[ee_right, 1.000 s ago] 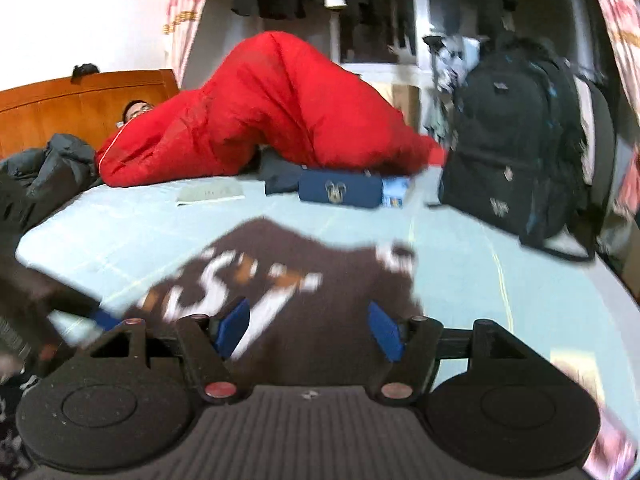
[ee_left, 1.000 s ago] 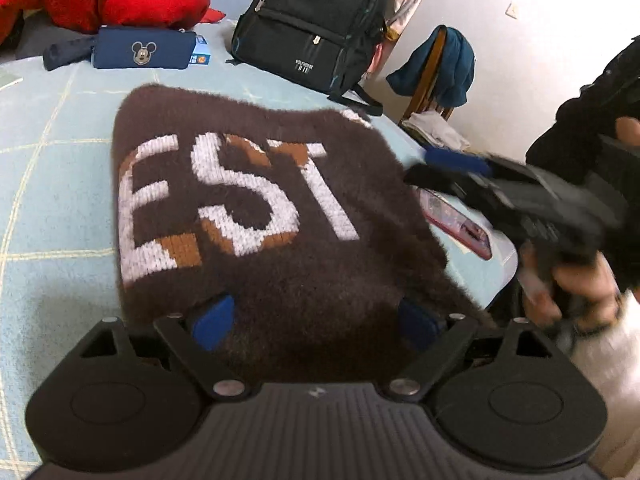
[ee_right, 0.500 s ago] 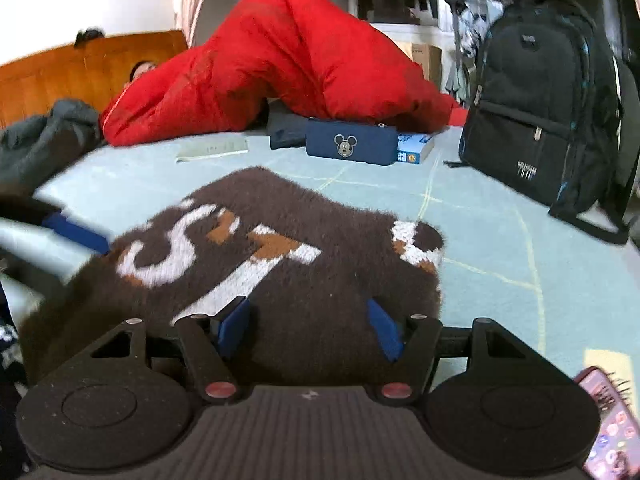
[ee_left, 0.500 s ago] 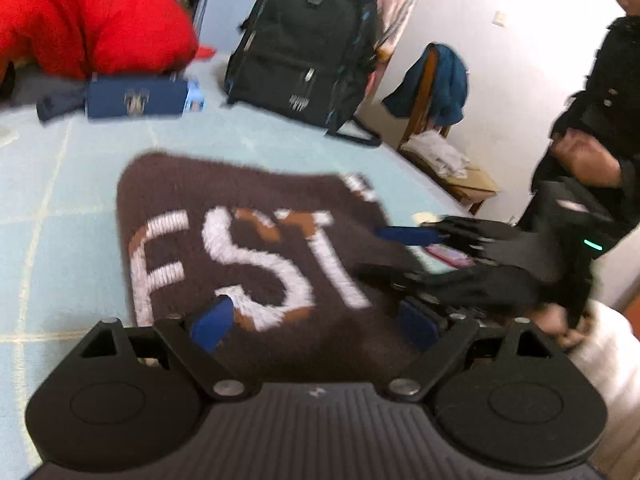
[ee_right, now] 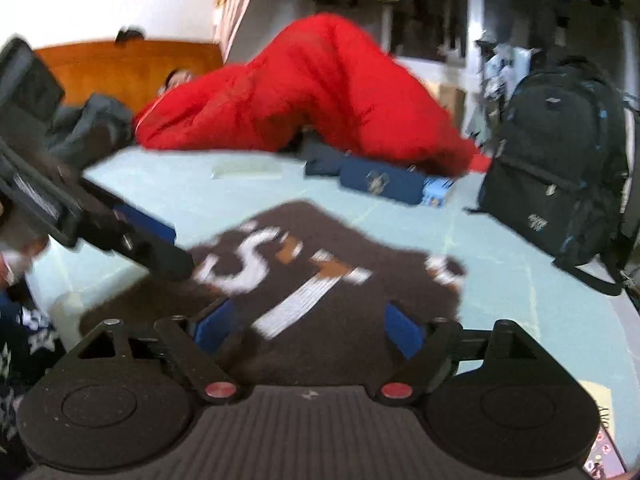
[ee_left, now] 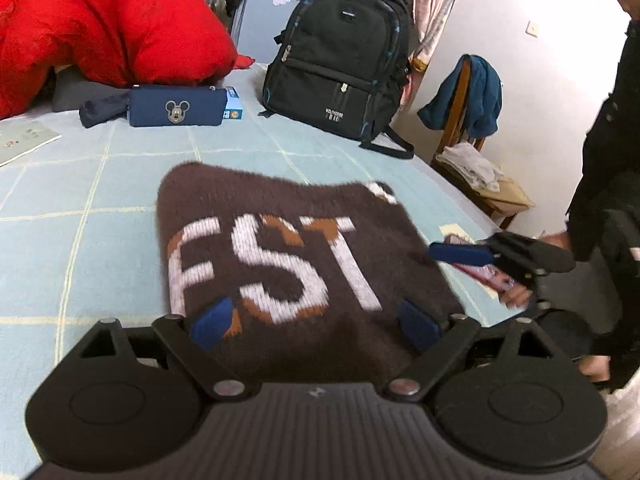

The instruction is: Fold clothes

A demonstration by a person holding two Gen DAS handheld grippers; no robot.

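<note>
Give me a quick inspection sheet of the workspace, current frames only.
Surface: light blue bedspread, pale grid lines.
Job's things: brown sweater lying folded, white lettering up.
Clutter: black backpack, navy pouch, red quilt, phone at the bed edge.
Grippers: left gripper open over the sweater; right gripper open, holding nothing.
Cables: nothing seen.
Surroundings: chair draped with blue cloth, hanging clothes, wooden headboard.

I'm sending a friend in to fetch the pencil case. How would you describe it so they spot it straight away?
Look at the pale blue bed, toward its far end where the big red quilt is heaped. The pencil case lies just in front of the quilt, left of the black backpack. It is a long navy pouch with a Mickey Mouse head on it, which nothing nearby has.
</note>
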